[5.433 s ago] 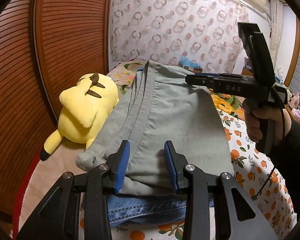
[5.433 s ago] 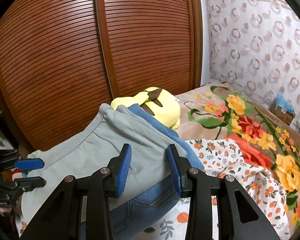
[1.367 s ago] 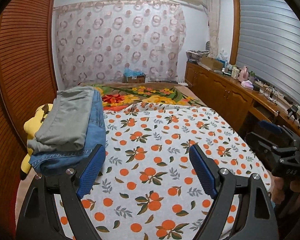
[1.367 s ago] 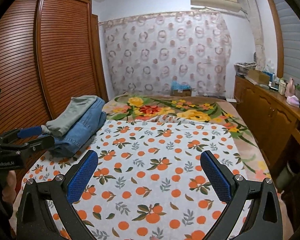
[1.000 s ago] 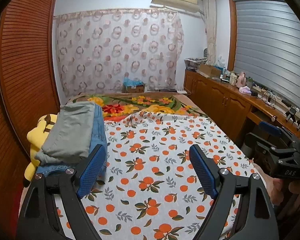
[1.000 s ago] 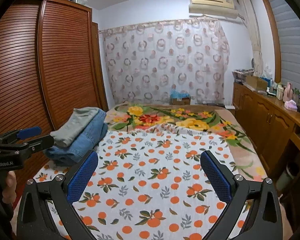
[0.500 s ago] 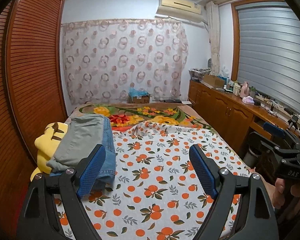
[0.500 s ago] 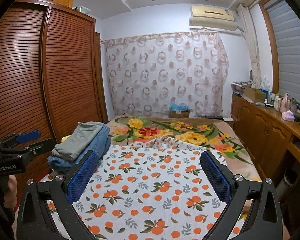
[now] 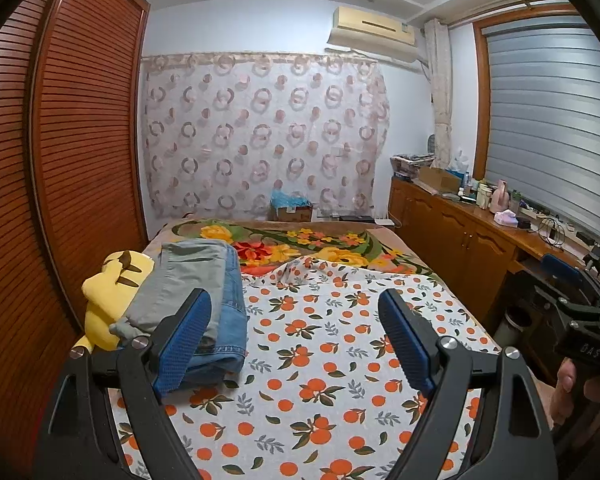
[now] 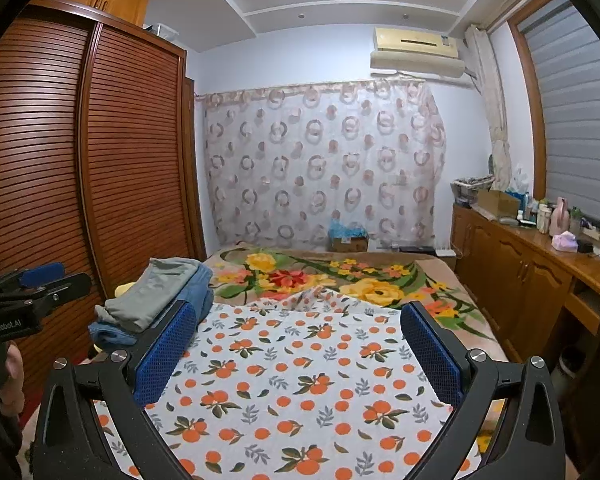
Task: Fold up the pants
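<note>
While folded pants rest apart, both jaws wide, empty.

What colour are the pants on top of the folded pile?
Grey-green pants, lying on blue jeans; the left wrist view shows them best.

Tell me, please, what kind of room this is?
Most likely a home bedroom: a bed with an orange-print sheet, a slatted wooden wardrobe beside it, and a curtain on the far wall. Folded pants lie stacked on the bed.
</note>
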Tool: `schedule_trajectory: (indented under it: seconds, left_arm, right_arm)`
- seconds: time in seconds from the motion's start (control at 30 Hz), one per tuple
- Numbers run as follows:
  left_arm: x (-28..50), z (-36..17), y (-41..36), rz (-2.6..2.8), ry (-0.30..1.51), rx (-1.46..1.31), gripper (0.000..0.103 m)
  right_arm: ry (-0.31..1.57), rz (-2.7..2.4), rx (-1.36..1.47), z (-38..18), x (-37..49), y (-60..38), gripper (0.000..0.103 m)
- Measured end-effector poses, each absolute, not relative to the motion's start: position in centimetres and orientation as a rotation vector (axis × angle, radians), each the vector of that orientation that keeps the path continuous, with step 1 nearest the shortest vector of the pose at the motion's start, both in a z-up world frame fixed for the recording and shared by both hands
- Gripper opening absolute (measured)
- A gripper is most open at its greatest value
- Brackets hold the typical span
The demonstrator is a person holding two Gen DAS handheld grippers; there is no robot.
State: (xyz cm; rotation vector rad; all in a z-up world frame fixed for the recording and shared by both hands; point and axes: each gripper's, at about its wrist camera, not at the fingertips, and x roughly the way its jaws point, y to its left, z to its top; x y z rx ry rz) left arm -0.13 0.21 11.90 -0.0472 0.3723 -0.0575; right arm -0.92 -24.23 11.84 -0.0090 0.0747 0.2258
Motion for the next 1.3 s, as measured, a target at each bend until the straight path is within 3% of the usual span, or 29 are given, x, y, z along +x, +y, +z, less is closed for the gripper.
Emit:
schedule_trajectory:
  seconds: [1.3]
  left_arm:
    - [-0.06,11.28,0.51,-0.048,0.384,-0.045,0.086]
  right_arm:
    - [0.076,0.229,-0.007,11.25,-0.95,-24.28,0.102]
